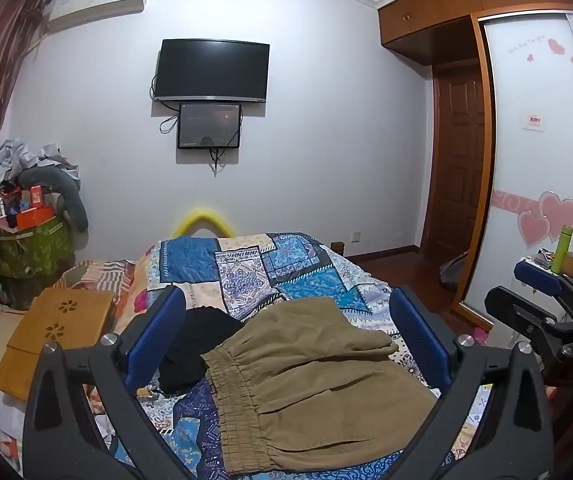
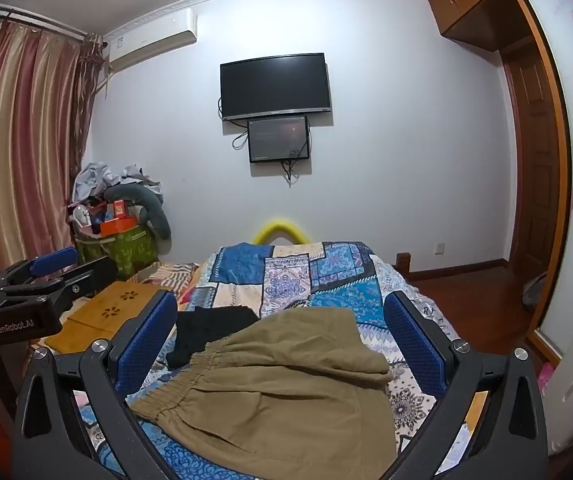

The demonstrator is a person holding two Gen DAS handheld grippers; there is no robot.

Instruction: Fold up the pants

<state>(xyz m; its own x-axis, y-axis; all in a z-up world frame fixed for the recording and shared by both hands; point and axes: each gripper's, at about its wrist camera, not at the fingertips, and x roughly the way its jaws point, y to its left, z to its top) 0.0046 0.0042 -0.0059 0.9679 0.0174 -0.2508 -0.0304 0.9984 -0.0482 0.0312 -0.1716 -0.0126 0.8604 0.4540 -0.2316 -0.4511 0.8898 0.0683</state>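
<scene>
Khaki pants (image 1: 310,384) with an elastic waistband lie folded on the patchwork quilt (image 1: 246,268) of the bed. They also show in the right wrist view (image 2: 282,392). My left gripper (image 1: 286,336) hovers above them, open and empty, its blue pads wide apart. My right gripper (image 2: 282,336) hovers above them too, open and empty. The right gripper also shows at the right edge of the left wrist view (image 1: 546,300). The left gripper shows at the left edge of the right wrist view (image 2: 46,276).
A black garment (image 1: 190,352) lies left of the pants, also in the right wrist view (image 2: 206,332). A wooden lap tray (image 1: 54,332) sits at the bed's left. A cluttered green basket (image 1: 30,248) stands by the curtain. A green bottle (image 1: 562,248) stands at right.
</scene>
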